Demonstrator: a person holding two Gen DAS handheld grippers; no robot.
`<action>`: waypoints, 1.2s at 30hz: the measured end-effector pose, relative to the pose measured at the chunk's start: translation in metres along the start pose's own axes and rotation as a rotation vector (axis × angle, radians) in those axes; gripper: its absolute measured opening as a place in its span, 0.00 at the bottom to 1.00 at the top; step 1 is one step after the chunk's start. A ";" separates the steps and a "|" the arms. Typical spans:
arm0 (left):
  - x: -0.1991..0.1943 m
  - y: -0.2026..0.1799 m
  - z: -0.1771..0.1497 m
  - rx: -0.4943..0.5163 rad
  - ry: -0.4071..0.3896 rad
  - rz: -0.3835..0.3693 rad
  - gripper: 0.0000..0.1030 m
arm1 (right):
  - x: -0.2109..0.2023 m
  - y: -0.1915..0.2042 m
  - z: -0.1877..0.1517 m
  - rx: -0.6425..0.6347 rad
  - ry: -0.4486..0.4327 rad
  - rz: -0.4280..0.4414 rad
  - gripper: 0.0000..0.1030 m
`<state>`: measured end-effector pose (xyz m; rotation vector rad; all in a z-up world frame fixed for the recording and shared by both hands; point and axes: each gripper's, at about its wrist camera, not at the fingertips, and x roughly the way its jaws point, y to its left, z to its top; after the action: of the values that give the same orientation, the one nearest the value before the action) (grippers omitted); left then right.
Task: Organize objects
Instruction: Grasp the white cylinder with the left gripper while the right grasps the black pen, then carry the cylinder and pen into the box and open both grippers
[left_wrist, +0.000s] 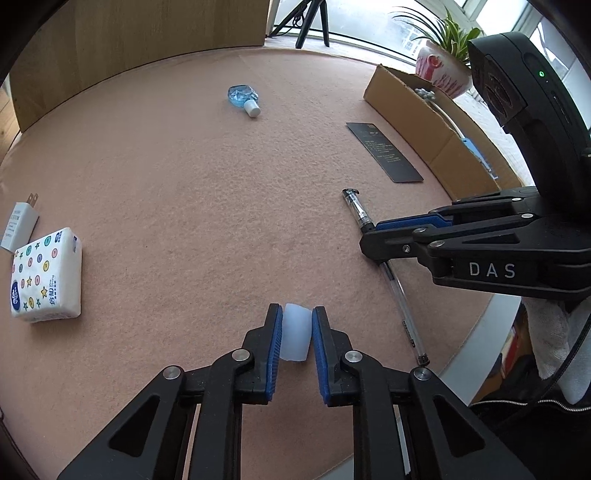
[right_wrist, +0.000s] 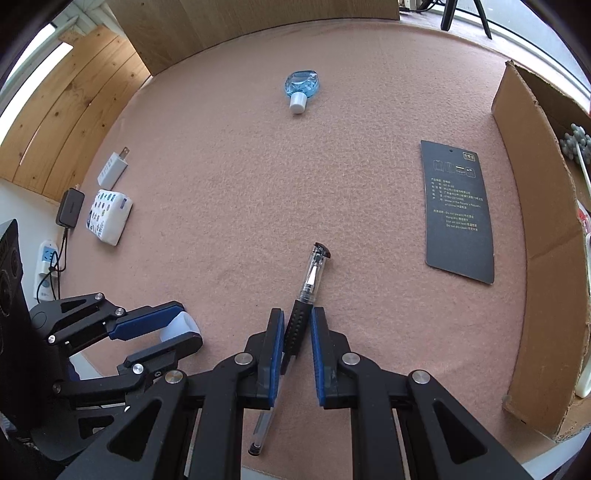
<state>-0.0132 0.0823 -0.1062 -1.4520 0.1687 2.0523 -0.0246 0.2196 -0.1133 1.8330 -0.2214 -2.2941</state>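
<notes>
Mat (left_wrist: 177, 177) — dusty pink felt. Small bottle (right_wrist: 301, 86): clear blue, white cap. Tissue pack (left_wrist: 46, 275) white, printed with coloured stars and dots. Card (right_wrist: 458, 210) black, pale print. Pen (right_wrist: 306, 295) clear with black grip. Box (right_wrist: 543, 258) brown cardboard. Gripper pads (left_wrist: 271, 350) blue — frames black.

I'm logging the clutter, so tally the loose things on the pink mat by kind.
Pen: 1
White cap-like piece: 1
Blue bottle: 1
Tissue pack: 1
White plug adapter: 1
Black card: 1
Total: 6
</notes>
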 end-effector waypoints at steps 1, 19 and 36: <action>-0.001 0.003 0.000 -0.021 -0.003 -0.004 0.14 | 0.000 0.003 -0.001 -0.010 -0.001 -0.008 0.13; -0.013 0.021 0.008 -0.169 -0.053 0.014 0.12 | 0.000 0.033 -0.031 -0.182 0.005 -0.092 0.09; -0.023 -0.022 0.062 -0.154 -0.129 -0.020 0.12 | -0.082 -0.032 -0.022 -0.034 -0.188 -0.020 0.08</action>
<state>-0.0474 0.1177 -0.0566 -1.3979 -0.0572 2.1749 0.0125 0.2705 -0.0476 1.6110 -0.1913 -2.4686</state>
